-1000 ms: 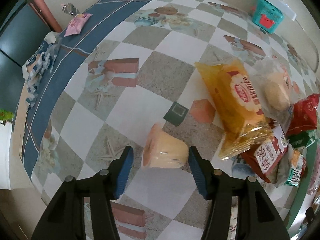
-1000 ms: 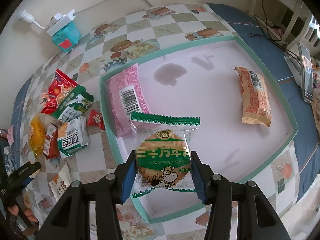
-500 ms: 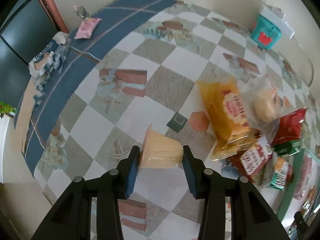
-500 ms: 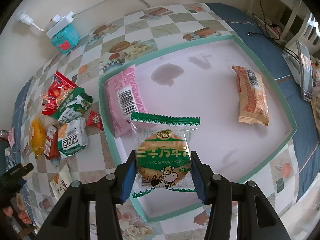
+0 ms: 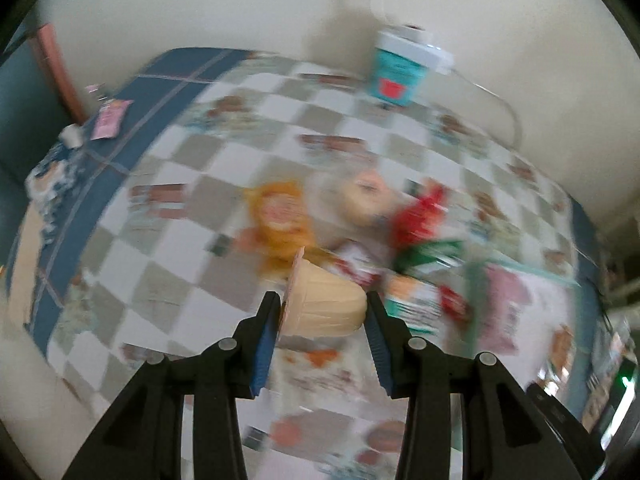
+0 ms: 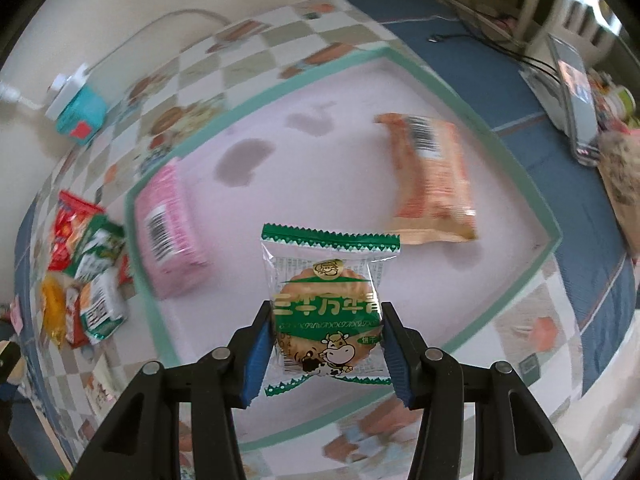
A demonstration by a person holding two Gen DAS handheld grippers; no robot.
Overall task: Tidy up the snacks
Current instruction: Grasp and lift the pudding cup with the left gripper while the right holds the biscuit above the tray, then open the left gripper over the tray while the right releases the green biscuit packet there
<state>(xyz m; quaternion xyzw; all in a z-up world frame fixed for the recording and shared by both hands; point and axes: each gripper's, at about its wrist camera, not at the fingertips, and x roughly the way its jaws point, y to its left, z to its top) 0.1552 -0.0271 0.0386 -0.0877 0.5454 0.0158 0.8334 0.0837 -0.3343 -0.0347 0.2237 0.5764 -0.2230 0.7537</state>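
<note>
My left gripper (image 5: 322, 312) is shut on a pale orange jelly cup (image 5: 326, 304) lying sideways between its blue pads, lifted above the checked tablecloth. Beyond it, blurred, lies the loose snack pile (image 5: 360, 216). My right gripper (image 6: 326, 334) is shut on a green-edged biscuit packet (image 6: 330, 308), held over the green-rimmed tray (image 6: 532, 196). Inside the tray lie a pink packet (image 6: 170, 236) at the left and an orange packet (image 6: 432, 176) at the right.
A teal box (image 5: 396, 68) with a white power strip stands by the back wall. More loose snacks (image 6: 86, 264) lie left of the tray. A phone (image 6: 572, 88) and cables sit on the blue border at right. A small pink packet (image 5: 108, 120) lies far left.
The left gripper closed on the jelly cup and lifted it off the cloth, swinging toward the snack pile and tray. The right gripper carried the biscuit packet further over the tray.
</note>
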